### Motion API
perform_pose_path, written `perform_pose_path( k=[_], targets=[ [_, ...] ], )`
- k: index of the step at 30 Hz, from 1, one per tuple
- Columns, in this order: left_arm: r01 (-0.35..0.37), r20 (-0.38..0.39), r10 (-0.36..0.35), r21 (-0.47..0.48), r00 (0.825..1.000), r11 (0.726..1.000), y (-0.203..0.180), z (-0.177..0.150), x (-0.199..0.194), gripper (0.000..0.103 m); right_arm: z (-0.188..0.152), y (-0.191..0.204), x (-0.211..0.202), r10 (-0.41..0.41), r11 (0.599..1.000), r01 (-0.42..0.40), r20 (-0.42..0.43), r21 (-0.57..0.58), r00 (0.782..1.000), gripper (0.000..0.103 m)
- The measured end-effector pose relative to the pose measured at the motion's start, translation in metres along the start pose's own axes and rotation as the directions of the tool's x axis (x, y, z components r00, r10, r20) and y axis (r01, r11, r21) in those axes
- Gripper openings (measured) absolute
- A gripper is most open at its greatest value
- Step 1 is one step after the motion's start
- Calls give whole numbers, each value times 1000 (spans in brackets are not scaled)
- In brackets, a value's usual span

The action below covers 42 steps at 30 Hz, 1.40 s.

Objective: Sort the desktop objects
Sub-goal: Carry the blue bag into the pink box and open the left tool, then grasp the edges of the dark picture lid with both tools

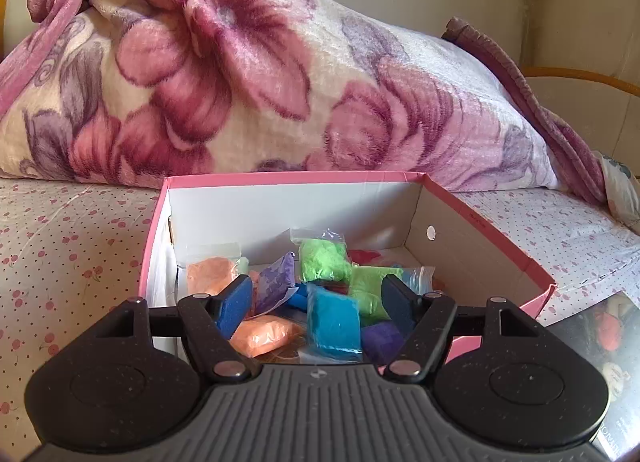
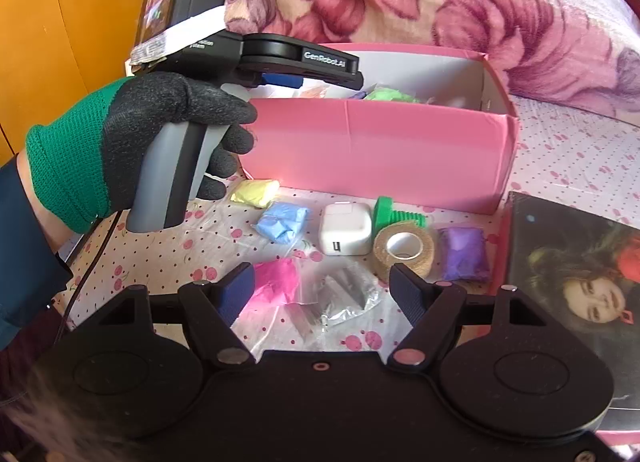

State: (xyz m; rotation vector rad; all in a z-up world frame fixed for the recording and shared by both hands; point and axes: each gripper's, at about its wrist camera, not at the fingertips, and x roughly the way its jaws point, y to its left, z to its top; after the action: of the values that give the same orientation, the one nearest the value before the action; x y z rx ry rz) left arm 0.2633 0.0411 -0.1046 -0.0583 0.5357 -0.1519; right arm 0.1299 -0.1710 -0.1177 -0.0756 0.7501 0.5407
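Left gripper (image 1: pixel 316 298): jaws spread wide, nothing between the blue pads (image 1: pixel 234 304), held over the near end of the pink box (image 1: pixel 492 238). In the right wrist view the same gripper (image 2: pixel 296 80) reaches over the box's left end, its grey handle gripped by a gloved hand (image 2: pixel 160 142), black at the palm, green at the cuff.

Box contents, seen past the left fingers: clay bags piled together, namely a blue bag (image 1: pixel 334 322) nearest the gripper, orange bags (image 1: pixel 262 336) to the left, a lilac bag (image 1: pixel 276 282), green bags (image 1: pixel 324 262) farther back, and a purple bag (image 1: pixel 382 340) at right. The box wall is white inside, with a small round hole on the right side.

Right gripper (image 2: pixel 322 296): jaws likewise apart and empty, poised above loose items on the dotted sheet (image 2: pixel 172 254) in front of the box. Between its fingers lie a pink bag (image 2: pixel 276 282) and a crumpled clear wrapper (image 2: pixel 344 298).

Beyond these, in a row just beside the box's near wall: a yellow bag (image 2: pixel 256 191), a pale blue bag (image 2: pixel 284 221), a white charger (image 2: pixel 345 228), a tape roll (image 2: pixel 404 248) with a green ridged part (image 2: pixel 396 214) behind it, and a violet bag (image 2: pixel 464 248).

At right, touching the violet bag's edge, lies a portrait book (image 2: pixel 576 286). A floral blanket (image 1: pixel 256 70) is heaped behind the box.
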Motion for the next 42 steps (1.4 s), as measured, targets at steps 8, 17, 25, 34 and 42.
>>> perform_pose_path(
  k=[8,17,25,34,42],
  targets=[
    [9,23,-9,-6,1000,1000,-6,4,-8,70,9,-21,-26,-65,997,64,26,39,998,75],
    [67,80,-71,45,994,997,-34,7,-27,70,8,-93,-77,-237,961,226,54,161,970,75],
    [414,147,-415,44,898,909,-79,0,-52,92,-15,-167,-118,-365,884,342,16,318,931,81],
    [491,-73,-487,77,871,868,-154,-56,-57,99,-52,-247,-130,-418,742,364,-36,563,908,85],
    [380,-198,-386,-65,901,923,-147,-82,-13,98,-76,-286,-116,-396,712,354,-69,606,916,85]
  ],
)
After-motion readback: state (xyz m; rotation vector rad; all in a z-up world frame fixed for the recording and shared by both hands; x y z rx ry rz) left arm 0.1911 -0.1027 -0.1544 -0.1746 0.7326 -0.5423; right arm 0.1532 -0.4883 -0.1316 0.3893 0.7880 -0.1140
